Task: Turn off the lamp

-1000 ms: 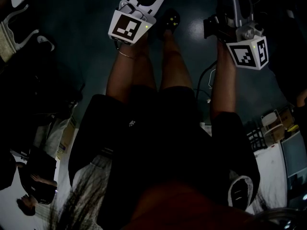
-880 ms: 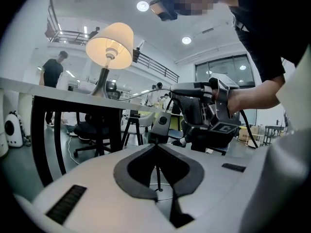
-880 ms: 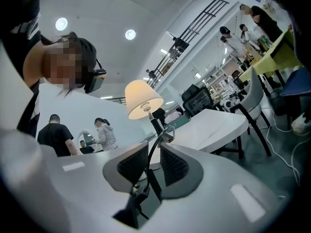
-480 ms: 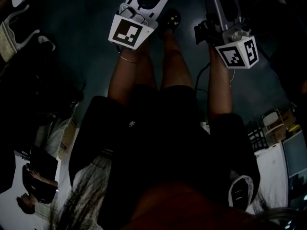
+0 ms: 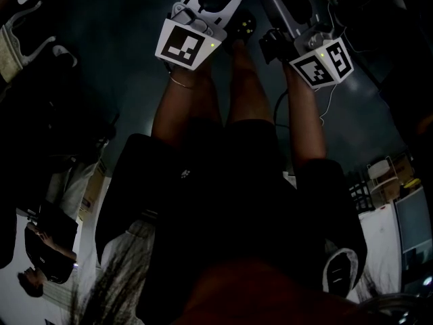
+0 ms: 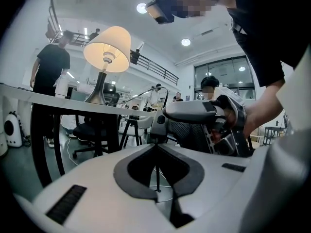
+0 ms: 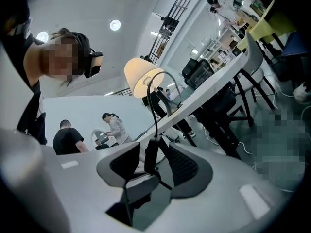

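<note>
Left gripper view, jaws: my left gripper [image 6: 155, 147] has its tips together, with nothing between them.
Left gripper view, lamp: the lamp [image 6: 108, 42] glows up and to the left beyond my jaws, upright on the table [image 6: 43, 95].
Right gripper view, jaws: my right gripper [image 7: 151, 147] has its jaws apart and opening, the pads not pressing the switch [image 7: 149, 155].
Right gripper view, switch: black, upright between the 2 jaws, on the cord [image 7: 156, 115] that rises ahead of them.
Right gripper view, lamp: lit, above and beyond the jaws, on the table.
Head view, grippers: the 2 sit side by side ahead of my legs [image 5: 203, 107].
</note>
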A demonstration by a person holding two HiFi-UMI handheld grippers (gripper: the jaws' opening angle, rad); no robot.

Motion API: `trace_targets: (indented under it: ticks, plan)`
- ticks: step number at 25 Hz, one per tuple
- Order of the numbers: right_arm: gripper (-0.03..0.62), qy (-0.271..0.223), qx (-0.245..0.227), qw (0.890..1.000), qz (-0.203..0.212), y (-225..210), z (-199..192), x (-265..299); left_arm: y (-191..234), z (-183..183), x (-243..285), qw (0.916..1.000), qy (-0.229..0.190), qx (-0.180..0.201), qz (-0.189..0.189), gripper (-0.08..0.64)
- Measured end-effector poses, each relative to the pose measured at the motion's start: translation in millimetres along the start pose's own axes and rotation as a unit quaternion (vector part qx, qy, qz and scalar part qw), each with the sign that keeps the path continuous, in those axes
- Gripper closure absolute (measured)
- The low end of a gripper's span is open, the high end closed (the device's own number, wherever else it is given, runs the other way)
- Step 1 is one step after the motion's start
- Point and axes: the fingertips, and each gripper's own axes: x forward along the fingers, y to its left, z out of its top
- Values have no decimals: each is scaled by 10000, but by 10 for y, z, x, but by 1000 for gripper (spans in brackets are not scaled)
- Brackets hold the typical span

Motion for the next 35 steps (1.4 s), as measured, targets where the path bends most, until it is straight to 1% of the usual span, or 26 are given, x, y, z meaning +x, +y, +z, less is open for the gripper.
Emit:
trace_targets:
  ticks: [2, 5, 7, 9, 13, 18, 25, 35]
  plan:
    - [437, 19, 24, 10000, 23, 10, -29, 39, 4, -4, -17, 10000, 11, 27, -35, 543]
    - [438, 40, 72, 9999, -79, -7, -74, 73, -5, -24, -43, 9998, 68, 107, -129, 543]
    - [497, 125, 88, 9999, -65, -4, -106, 77, -23, -47, -49, 9999, 65, 101, -123, 543]
    - [503, 147, 108, 9998, -30, 4, -126, 90, -20, -62, -52, 9999, 29, 62, -112, 543]
    - [506, 107, 229, 9997, -70, -19, -142, 80, -23, -91, -45, 9999, 59, 32, -133, 543]
    - [506, 106, 248, 9996, -53, -19, -145, 82, -22, -81, -47, 9998, -46, -117, -128, 543]
    - [508, 48, 373, 9993, -65, -35, -155, 71, -24, -100, -47, 9999, 40, -10, -165, 543]
    - [511, 46, 383, 9992, -66, -41, -159, 59, -33, -116, -37, 9997, 26, -44, -225, 543]
